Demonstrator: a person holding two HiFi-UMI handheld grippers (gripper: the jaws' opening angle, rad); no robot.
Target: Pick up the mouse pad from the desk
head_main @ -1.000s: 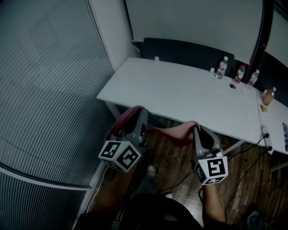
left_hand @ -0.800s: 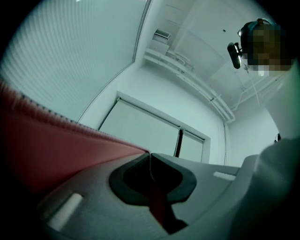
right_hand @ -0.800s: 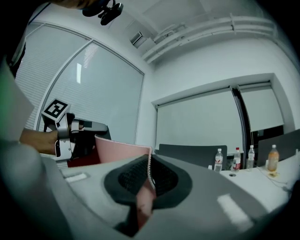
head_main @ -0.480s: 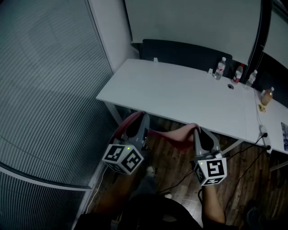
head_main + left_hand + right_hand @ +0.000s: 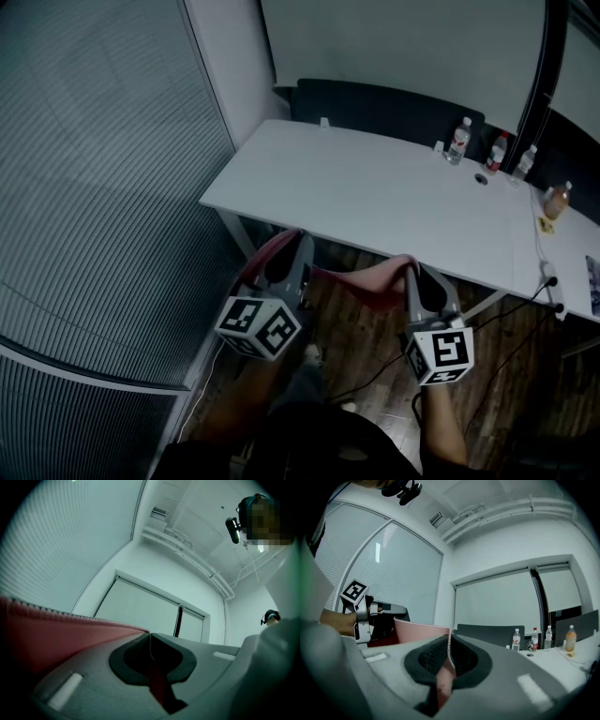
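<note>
**MOUSE PAD HELD CLEAR OF DESK**

**Position.** The mouse pad (image 5: 361, 279) hangs in the air between the 2 grippers. It is off the desk (image 5: 375, 192), in front of the desk's near edge and above the floor (image 5: 370, 349).

**Grip state.** The left gripper (image 5: 289, 251) is clamped tight on 1 end of the mouse pad. The right gripper (image 5: 413, 274) is clamped tight on the opposite end. Each gripper view shows a thin pink edge pinched between closed jaws.

**Handling.** The mouse pad sags in a shallow curve between the 2 grips. It is therefore judged soft, thin and light, with little risk of breakage. A hold on 1 end only would probably let it droop and swing. The better hold is at 2 opposite edges, seated deep between the jaws, with the ends kept apart so the sheet stays spread.

**Change from earlier frames.** Almost none. Both grips and the sag match the head views from 1 s and 0.5 s ago. Only the left gripper's marker cube sits slightly differently.
</note>
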